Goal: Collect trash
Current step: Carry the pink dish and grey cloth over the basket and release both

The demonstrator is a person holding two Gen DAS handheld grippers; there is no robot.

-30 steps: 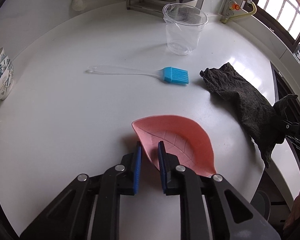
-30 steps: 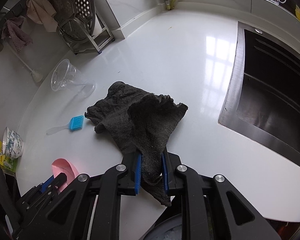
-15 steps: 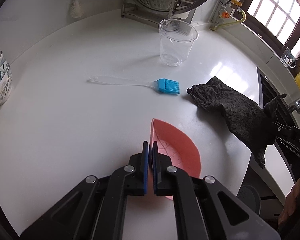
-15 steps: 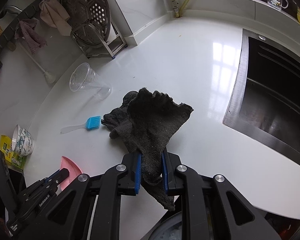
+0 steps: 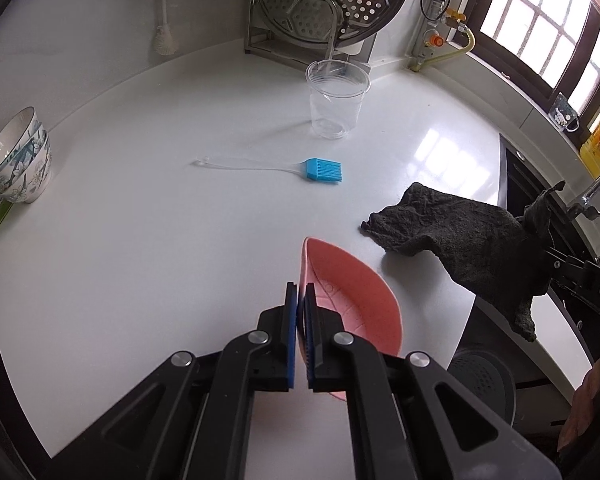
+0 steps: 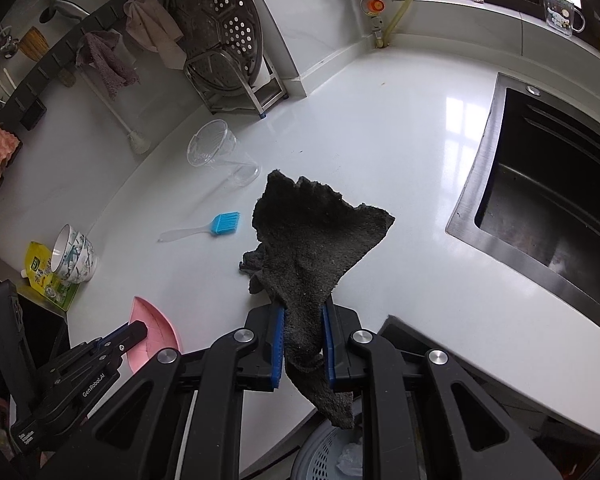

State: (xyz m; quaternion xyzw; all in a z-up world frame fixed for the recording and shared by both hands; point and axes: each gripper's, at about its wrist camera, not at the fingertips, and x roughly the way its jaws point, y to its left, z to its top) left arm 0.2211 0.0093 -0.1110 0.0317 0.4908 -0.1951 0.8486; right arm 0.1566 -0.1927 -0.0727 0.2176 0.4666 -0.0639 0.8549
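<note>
Both grippers have lifted since a second ago. The left gripper (image 5: 299, 312) had its fingers spread either side of the pink leaf dish (image 5: 352, 304)'s rim; they have since closed and now pinch that rim, and the dish has tipped up on edge, its far tip near the table (image 5: 140, 220) or just off it — we cannot tell which.

The right gripper (image 6: 302, 344) pinches the dark rag (image 6: 316, 240). More of the rag hangs free than before; only its far end trails on the table, just right of the dish as the left wrist view has it.

Reading for the task: both items look secured and on their way off the table. A grey perforated bin (image 6: 328, 452) sits below the table edge, directly under the rag's hanging tail, with something pale inside. We judge that the likely drop point.

Surface: glossy white table, bare but for a blue-bristled brush (image 5: 324, 170) beyond the dish, a clear plastic cup (image 5: 336, 100) further beyond it, stacked patterned bowls (image 5: 16, 160) far left of the dish.

Room: kitchen. Dark sink (image 6: 548, 200) right of the rag, perforated steamer tray on a rack (image 6: 220, 40) at the back wall, barred window above.
</note>
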